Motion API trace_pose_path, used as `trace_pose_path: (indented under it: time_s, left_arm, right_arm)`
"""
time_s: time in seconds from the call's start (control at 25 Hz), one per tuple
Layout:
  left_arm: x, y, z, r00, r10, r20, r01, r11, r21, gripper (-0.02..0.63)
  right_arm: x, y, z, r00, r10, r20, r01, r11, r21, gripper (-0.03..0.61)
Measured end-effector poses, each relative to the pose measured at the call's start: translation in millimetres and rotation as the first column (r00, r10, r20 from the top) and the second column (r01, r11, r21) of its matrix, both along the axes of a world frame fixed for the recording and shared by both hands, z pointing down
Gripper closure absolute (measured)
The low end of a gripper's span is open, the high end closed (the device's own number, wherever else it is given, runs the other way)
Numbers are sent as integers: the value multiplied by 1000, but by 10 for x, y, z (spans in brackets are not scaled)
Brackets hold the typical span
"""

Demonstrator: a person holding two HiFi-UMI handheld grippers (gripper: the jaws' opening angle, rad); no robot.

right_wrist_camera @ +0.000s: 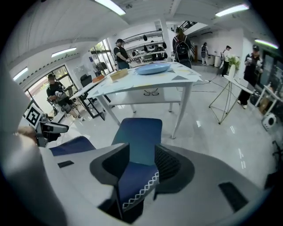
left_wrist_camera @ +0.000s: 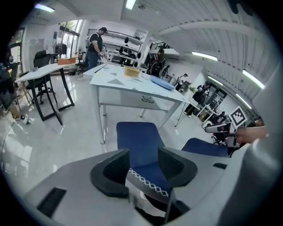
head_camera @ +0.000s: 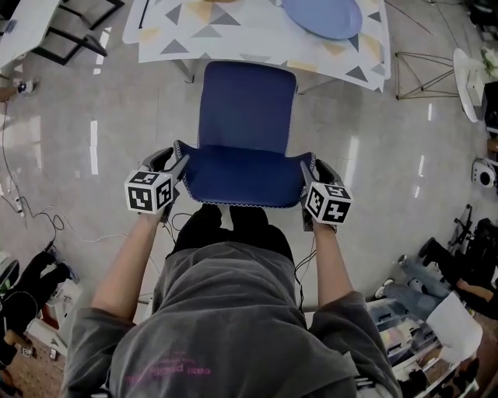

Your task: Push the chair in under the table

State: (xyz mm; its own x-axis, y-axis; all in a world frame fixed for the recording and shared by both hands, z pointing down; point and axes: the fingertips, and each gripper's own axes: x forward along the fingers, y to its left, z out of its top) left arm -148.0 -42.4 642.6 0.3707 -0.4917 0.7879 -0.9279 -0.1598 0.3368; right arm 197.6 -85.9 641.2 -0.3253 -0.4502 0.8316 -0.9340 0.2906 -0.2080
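A blue chair stands with its seat (head_camera: 247, 101) (left_wrist_camera: 137, 141) (right_wrist_camera: 139, 137) toward the white patterned table (head_camera: 233, 43) (left_wrist_camera: 128, 86) (right_wrist_camera: 146, 81), and the seat's far edge is just at the table's edge. The backrest (head_camera: 241, 175) is nearest me. My left gripper (head_camera: 173, 162) (left_wrist_camera: 143, 165) is open astride the backrest's left top corner (left_wrist_camera: 152, 174), whose stitched edge runs between the pads. At the right top corner (right_wrist_camera: 135, 181), my right gripper (head_camera: 313, 167) (right_wrist_camera: 140, 165) is open in the same way. A blue plate (head_camera: 323, 15) lies on the table.
A black-legged desk (head_camera: 70, 31) stands at the far left, and a wire stand (head_camera: 424, 74) at the far right. Cables (head_camera: 31, 218) trail on the floor to my left. Seated people and clutter (head_camera: 436, 280) fill the near right, and several people stand behind the table (right_wrist_camera: 181, 44).
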Motion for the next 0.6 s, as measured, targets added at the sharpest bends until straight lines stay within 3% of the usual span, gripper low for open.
trace_pose_path:
  time_s: [0.2,0.48,0.6]
  left_arm:
    - [-100,105,264,998,-39,40,43,995,-90,402]
    - [-110,182,503,993,-116,20,118,976,-183,389]
    - [-85,217,595,988,-154,6,151,960,-234,373]
  right_arm:
    - [201,70,329,998,33,-52,-37,996,-82,416]
    - [407,112,660,993,90,-80,-103,979,-177,414]
    - [431,112,751,991,115,-63,-126,968,-216,384]
